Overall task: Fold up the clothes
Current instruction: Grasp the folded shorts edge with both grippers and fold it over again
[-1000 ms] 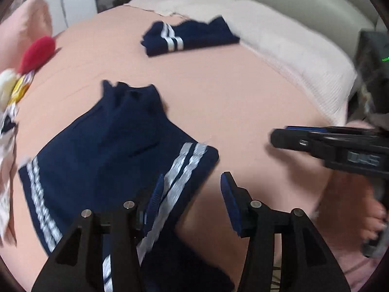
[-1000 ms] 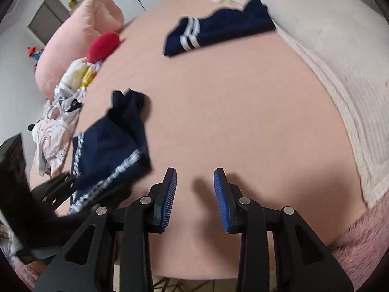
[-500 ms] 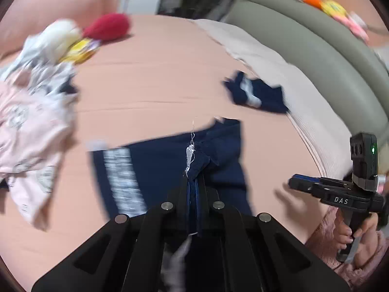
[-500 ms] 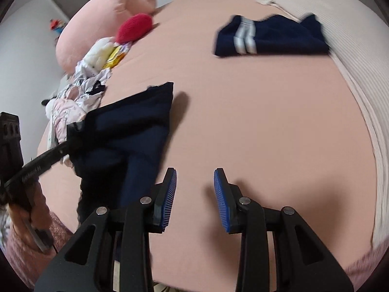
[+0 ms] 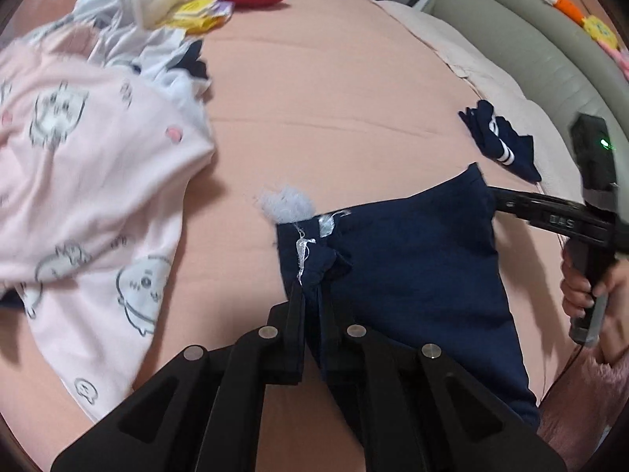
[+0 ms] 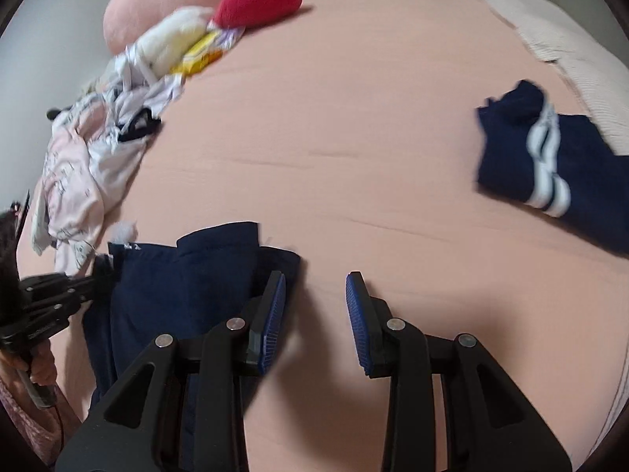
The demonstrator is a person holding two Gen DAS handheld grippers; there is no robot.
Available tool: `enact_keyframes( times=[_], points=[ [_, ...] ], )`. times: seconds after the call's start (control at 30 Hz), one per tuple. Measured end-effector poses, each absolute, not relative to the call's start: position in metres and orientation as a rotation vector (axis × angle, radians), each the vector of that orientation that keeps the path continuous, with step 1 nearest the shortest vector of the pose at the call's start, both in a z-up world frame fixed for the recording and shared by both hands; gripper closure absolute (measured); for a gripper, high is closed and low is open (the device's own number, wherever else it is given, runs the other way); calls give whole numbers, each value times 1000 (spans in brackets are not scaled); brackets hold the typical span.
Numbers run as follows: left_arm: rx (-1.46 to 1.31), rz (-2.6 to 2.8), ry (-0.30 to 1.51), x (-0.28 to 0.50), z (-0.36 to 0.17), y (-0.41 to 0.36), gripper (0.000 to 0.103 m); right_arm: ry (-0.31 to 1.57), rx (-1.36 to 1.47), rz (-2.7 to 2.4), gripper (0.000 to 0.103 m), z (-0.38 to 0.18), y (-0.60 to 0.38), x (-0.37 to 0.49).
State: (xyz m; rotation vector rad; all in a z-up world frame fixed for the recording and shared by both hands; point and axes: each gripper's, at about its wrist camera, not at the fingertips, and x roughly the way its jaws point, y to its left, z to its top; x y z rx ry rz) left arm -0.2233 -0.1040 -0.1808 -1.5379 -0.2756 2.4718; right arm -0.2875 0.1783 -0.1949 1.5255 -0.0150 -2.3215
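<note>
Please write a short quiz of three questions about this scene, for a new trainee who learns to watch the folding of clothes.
1. True or false: the left tool is clamped on cloth of the navy garment.
2. What lies between the pads of the right tool?
A. a navy cuff
B. nothing, only the pink bed sheet beyond
C. the red plush toy
3. Fill in: the second navy piece with white stripes lies near the pale ______ at the bed's edge.

Key: 1 true; 2 B; 3 blanket.
</note>
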Motion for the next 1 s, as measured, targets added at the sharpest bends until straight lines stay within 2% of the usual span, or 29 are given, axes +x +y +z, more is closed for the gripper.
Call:
enact_keyframes(
  times=[0.1, 0.13, 0.27, 0.47, 0.53, 0.63, 0.8, 0.93, 1.0],
  points=[
    [-1516, 2530, -254, -219, -174, -108, 71, -4, 1472, -2324, 71, -190, 169, -285],
    [-1512, 2531, -266, -220, -173, -109, 69, 15, 1469, -2327, 71, -190, 166, -284],
    [-1506, 2524, -294, -224, -175, -110, 69, 94, 1437, -2257, 71, -189, 148, -277],
    [-1535, 2525, -182, -227, -184, -89, 69, 310, 1469, -2140, 71, -198, 120, -254],
    [-1535, 2520, -198, -228, -183, -90, 69, 304, 1483, -2140, 71, -199, 124, -255],
    [-1534, 2512, -206, -227, -185, -90, 69, 197, 1480, -2180, 71, -194, 137, -264],
    [-1543, 2512, -176, -226, -187, -90, 69, 185, 1516, -2173, 70, -203, 122, -281],
    [-1551, 2503, -168, -227, -189, -91, 69, 496, 1515, -2149, 71, -210, 112, -268],
    [-1555, 2500, -167, -228, -189, -90, 69, 520, 1529, -2150, 69, -209, 131, -268]
  ],
)
